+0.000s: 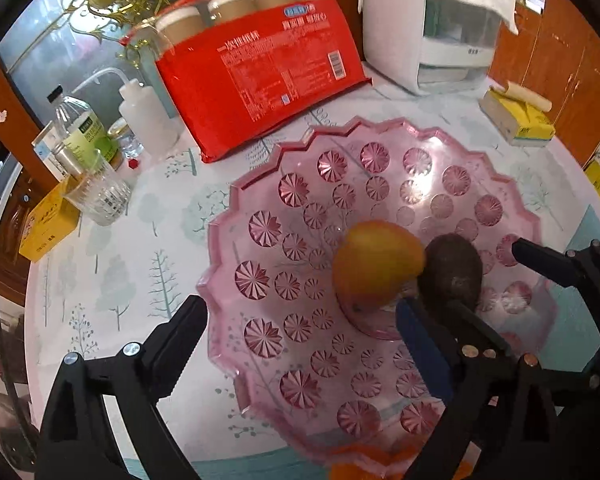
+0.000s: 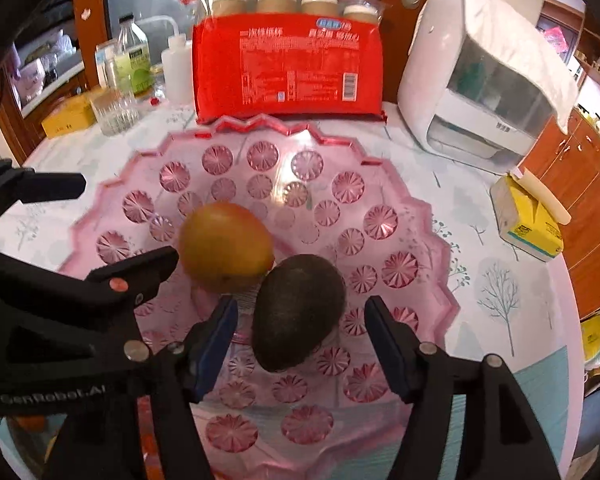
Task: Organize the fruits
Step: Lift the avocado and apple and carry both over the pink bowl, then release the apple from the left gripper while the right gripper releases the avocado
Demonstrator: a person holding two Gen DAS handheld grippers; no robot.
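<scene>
Both fruits look firm but bruisable to me — the mango [image 2: 225, 246] smooth and probably a bit slippery, the avocado [image 2: 297, 312] rougher, so easier to hold; I'd take either across its fat middle, gently. The mango is yellow-orange with a red blush, the avocado dark and dull. They sit touching in the middle of the pink bowl [image 2: 400, 208]. The left gripper [image 1: 300, 322] is wide open beside the mango, and the right gripper [image 2: 302, 330] is open too — pads either side of the avocado, not pressing.
</scene>
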